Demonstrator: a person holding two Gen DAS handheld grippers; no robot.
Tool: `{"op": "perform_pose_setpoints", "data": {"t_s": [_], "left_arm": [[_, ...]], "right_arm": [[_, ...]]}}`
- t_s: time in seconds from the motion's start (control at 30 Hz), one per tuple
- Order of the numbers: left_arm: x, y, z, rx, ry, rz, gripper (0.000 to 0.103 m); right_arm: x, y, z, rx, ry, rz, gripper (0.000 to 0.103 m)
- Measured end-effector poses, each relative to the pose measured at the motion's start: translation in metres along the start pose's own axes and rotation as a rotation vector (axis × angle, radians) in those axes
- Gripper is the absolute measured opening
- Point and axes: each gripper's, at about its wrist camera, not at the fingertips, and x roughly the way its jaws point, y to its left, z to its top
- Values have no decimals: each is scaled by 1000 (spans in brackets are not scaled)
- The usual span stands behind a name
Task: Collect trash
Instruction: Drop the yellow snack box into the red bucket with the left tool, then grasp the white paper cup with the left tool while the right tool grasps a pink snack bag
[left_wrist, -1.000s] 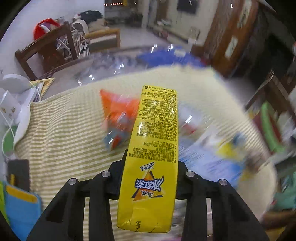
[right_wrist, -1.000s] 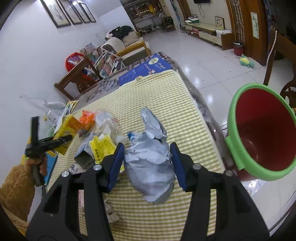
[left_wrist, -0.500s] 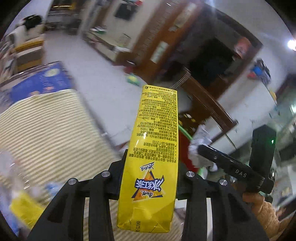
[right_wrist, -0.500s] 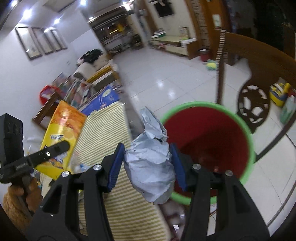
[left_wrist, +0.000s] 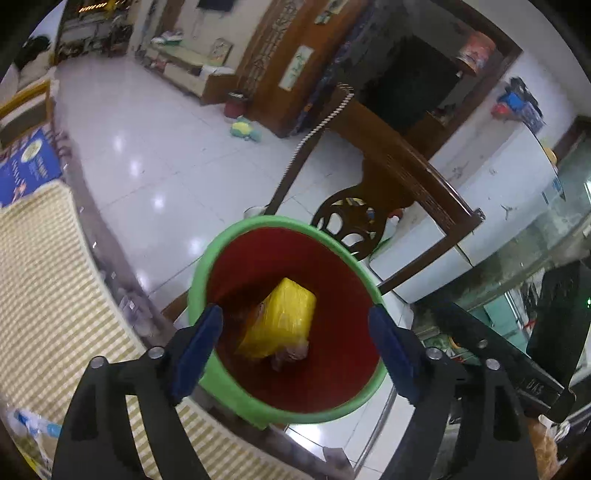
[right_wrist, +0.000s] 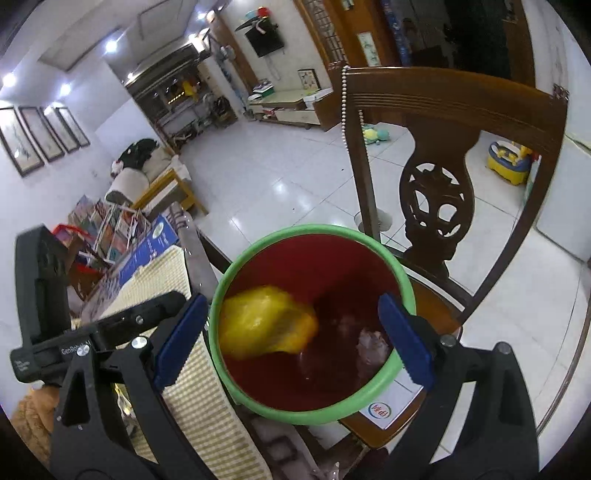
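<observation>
Yellow pack (left_wrist: 282, 319) inside the bin (left_wrist: 221, 384), blurred in the right wrist view, so likely mid-fall; grey wad (right_wrist: 371, 343) low against the bin's wall; bin standing on a chair (right_wrist: 454, 122) just beside the tabletop (left_wrist: 44, 280).

Left hand-held gripper (left_wrist: 295, 347) spread wide over the bin's mouth, jaws just opened, nothing between them; right hand-held gripper (right_wrist: 295, 339) likewise spread, just opened, empty.

Best held over the middle of the mouth until both pieces settle; then lifted straight clear of the green rim, jaws left wide, and swung back to the tabletop for the next piece.

Counted: one bin; one yellow pack; one grey wad; two grippers; one chair.
</observation>
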Motion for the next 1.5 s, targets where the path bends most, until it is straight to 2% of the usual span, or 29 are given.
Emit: {"op": "perform_pose_setpoints", "data": {"t_s": [0.17, 0.43, 0.67, 0.87, 1.1, 1.2, 1.33, 1.5], "left_arm": [[-35, 50, -20, -112, -32, 68, 86], [-116, 128, -89, -273, -91, 231, 87], [-166, 166, -122, -333, -132, 291, 88], [-210, 199, -167, -328, -161, 339, 88], [-253, 264, -221, -414, -125, 408, 88], [-255, 296, -240, -460, -54, 429, 88], [-250, 318, -258, -489, 7, 413, 88], [-240, 347, -264, -536, 30, 364, 85]], "right_arm": [[9, 22, -8, -29, 40, 36, 92], [22, 96, -46, -172, 145, 104, 92], [26, 155, -83, -258, 201, 147, 92], [37, 211, -123, -312, 273, 200, 92], [44, 277, -184, -392, 372, 267, 92], [42, 299, -204, -418, 398, 281, 92], [39, 320, -231, -464, 442, 288, 92], [47, 335, -258, -497, 517, 285, 92]]}}
